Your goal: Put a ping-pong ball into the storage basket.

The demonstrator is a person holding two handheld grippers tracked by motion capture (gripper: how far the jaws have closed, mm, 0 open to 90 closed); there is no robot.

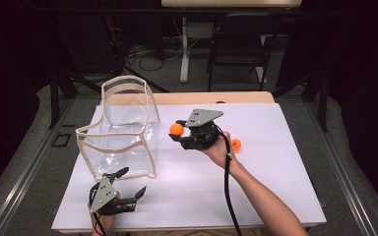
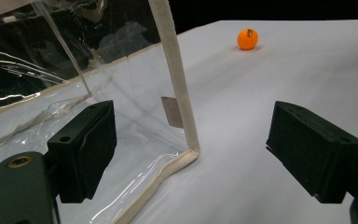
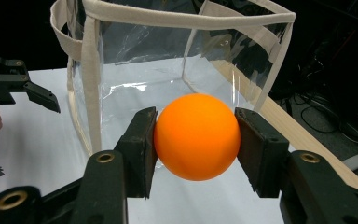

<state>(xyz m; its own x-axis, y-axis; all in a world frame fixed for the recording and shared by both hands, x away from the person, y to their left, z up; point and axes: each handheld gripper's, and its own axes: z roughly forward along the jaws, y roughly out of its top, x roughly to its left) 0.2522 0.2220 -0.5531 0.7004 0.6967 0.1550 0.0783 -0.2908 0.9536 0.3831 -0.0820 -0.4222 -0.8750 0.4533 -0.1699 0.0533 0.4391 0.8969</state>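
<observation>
You are working over a white sheet-covered table (image 1: 256, 187), the widest thing in front of you. On its left part stands the clear plastic bag with beige fabric trim (image 1: 120, 132), upright with its open mouth facing up and one beige handle loop rising at the far side. In the right gripper view the bag sits just beyond the ball you hold, its mouth rim running across the top of that view.

Your right gripper (image 1: 178, 130) is held above the table near the middle, just right of the bag, its jaws pointing left toward the bag. They are pinching the smooth orange plastic ball (image 3: 196, 136), one pad pressed on each side of it. The ball is round, so it has no long axis and no heading; its surface is plain, matt orange with a soft highlight on top. It hangs clear of the table, outside the bag and near its right wall.

Your left gripper (image 1: 134, 184) is low at the near left edge of the table, just in front of the bag's near corner. Its jaws are spread wide, nothing between the pads, and the bag's beige corner seam stands between them farther off.

A second small orange ball (image 1: 236, 144) lies on the white sheet just right of your right hand (image 1: 220, 147).
</observation>
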